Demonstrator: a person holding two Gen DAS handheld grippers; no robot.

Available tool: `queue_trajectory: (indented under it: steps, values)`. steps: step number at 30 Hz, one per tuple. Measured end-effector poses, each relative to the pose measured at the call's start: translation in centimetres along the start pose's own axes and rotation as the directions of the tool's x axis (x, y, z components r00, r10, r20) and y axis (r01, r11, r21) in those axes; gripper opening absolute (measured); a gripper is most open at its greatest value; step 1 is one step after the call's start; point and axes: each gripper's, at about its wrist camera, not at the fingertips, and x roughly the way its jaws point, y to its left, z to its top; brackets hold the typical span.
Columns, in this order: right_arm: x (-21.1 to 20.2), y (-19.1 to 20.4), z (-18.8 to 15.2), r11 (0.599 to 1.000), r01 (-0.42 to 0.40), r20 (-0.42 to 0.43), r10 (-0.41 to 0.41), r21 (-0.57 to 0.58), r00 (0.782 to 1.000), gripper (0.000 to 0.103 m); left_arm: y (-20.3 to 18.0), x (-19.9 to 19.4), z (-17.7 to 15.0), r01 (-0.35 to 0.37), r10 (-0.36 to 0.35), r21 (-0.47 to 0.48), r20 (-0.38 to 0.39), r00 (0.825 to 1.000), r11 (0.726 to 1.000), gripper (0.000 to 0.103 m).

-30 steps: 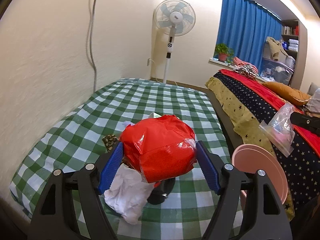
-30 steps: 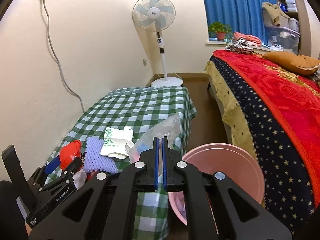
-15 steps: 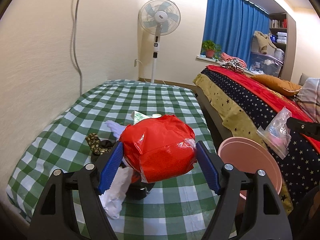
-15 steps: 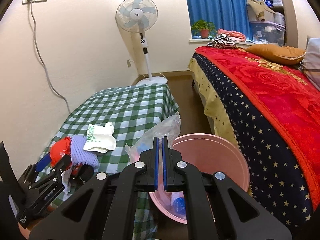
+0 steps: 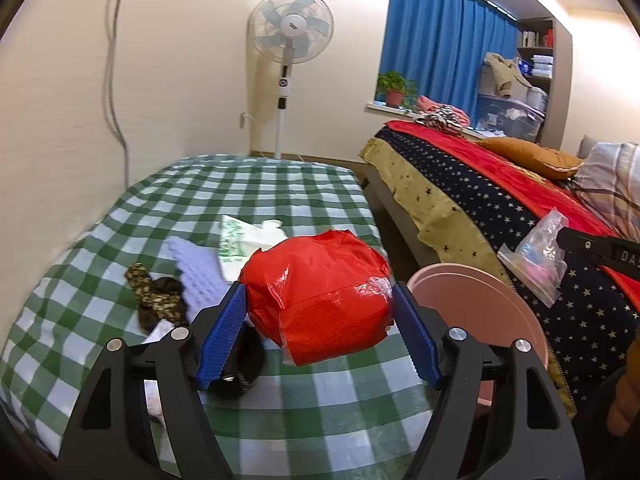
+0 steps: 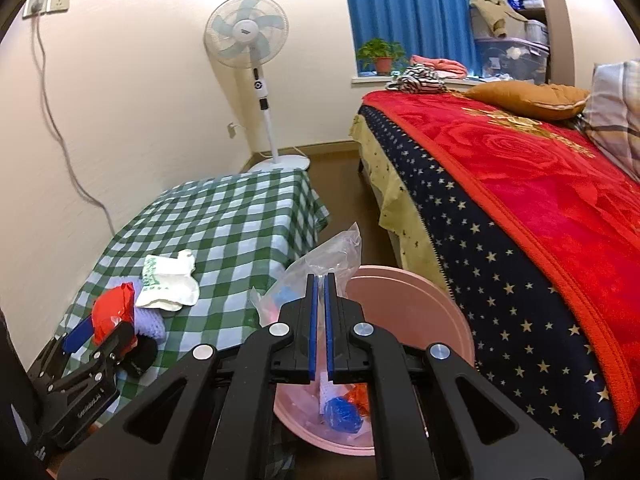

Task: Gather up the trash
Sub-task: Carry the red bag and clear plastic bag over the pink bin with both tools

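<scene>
Your left gripper [image 5: 320, 312] stands wide, its blue pads pressed on both flanks of a crumpled red plastic bundle [image 5: 318, 296] carried above the green-and-white checked tablecloth [image 5: 280, 196]. Your right gripper [image 6: 319, 320] is pinched nearly flat on a clear, crinkled plastic bag [image 6: 320, 268] with blue and pink contents, held over the round pink plastic bin [image 6: 420, 312], which stands on the floor between the table and the bed with the red, star-edged blanket [image 6: 540, 184].

Risks noted:
- The red bundle is soft film. The pads grip a bulge, not a firm body, so it could squeeze out and drop on the table or the floor short of the bin.
- The bin sits to the right of and below the table edge, so a release before the bundle clears that edge lands it on the cloth.
- The clear bag hangs by a thin fold. Part of it lies over the bin's near left rim, so on release it may catch the rim or drift outside.
- Both grippers head for one bin mouth and could collide there.
- More trash is left on the table: a white paper packet with green print [image 5: 244, 244], a lilac knobbly foam sheet [image 5: 196, 268], dark scraps [image 5: 160, 300] and white tissue.

Writing:
- The right gripper's body shows "DA" in the left wrist view, the rest cut off.
- The left gripper's side carries pale lettering, too small to read.
- The packet's green print and the standing fan [image 6: 246, 38] hub's label are illegible.
</scene>
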Motion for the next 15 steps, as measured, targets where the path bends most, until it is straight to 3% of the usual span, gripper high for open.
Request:
queue_trajectory:
  steps: [15]
  values:
    - [0.1,-2.9,0.7,0.993,0.095,0.029,-0.097,0.067,0.995,0.004,-4.9,2.4,-0.6,0.138,-0.137,0.051,-0.029,0.990,0.989,0.071]
